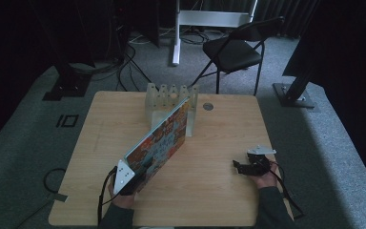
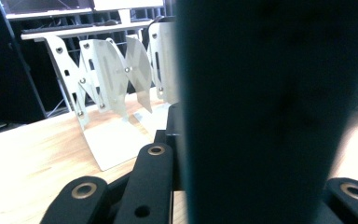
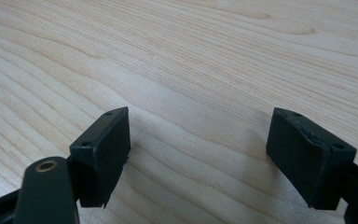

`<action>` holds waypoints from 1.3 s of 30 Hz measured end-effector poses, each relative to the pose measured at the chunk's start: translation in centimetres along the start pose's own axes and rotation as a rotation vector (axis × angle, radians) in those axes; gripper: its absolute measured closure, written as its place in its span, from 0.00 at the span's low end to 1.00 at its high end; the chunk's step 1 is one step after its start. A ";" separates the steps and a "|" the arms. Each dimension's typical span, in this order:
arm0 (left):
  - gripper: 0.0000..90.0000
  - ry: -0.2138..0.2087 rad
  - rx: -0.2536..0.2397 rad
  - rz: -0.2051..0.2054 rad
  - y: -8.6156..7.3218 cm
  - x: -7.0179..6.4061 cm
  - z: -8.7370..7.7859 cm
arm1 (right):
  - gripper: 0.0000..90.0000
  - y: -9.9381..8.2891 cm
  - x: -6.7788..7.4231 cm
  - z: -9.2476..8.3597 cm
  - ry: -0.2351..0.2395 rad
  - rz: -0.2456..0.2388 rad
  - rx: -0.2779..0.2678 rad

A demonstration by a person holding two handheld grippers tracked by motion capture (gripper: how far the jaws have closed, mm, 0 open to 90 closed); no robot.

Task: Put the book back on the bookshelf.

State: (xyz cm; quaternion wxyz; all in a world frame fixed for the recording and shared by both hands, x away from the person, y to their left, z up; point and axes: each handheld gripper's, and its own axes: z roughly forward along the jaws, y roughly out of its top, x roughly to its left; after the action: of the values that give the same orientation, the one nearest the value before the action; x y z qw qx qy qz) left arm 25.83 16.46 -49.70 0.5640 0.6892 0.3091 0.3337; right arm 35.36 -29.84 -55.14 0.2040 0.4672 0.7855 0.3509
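Left tongs [image 1: 140, 172]: clamped on the near lower end of a book [image 1: 159, 140]; in the high view a grey three-cornered plate covers the tongs' body, so the pads themselves are hidden there.
Left grip, close up: in the left gripper view the book [image 2: 265, 112] is a dark, blurred slab standing between the black jaws; its cover picture cannot be made out from here, and the jaw tips are hidden behind it.
Left hand: at the near edge of the counter [image 1: 219, 191], cut off by the bottom of the high view at the sleeve.
Book: colourful cover, held tilted on edge, running from the left tongs up and away to the rack [image 1: 171, 100]; its far end lies against or inside the rack, which of the two cannot be told.
Rack: pale, with upright dividers, at the far middle of the counter; in the left gripper view the rack [image 2: 116, 88] shows its plates and a flat base, with its right part hidden by the book.
Right tongs [image 1: 240, 167]: wide apart, nothing between them; small and dark in the high view.
Right tongs, close up: the right gripper view shows the two pads [image 3: 105, 149] well apart over bare wood grain; whether they touch the counter cannot be told.
Right hand: near the right edge of the counter, well apart from the book.
Beyond the counter: a black folding chair [image 1: 233, 50] on grey carpet; the rest is dark and hard to read.
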 end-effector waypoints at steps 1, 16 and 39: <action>0.88 0.000 0.000 0.000 0.0 0.0 0.0 | 0.24 0.0 0.0 0.0 0.000 0.000 0.000; 0.88 0.027 0.003 0.007 -0.1 0.1 -0.3 | 0.24 0.0 0.0 0.0 0.000 0.000 0.000; 0.88 0.060 0.000 -0.006 -0.2 0.4 -0.7 | 0.24 0.0 0.0 0.0 0.000 0.000 0.000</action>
State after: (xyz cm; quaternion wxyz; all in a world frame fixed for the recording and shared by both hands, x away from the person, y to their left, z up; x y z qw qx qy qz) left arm 25.48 17.26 -49.75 0.5556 0.6778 0.3282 0.3525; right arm 35.36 -29.85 -55.14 0.2041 0.4674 0.7853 0.3510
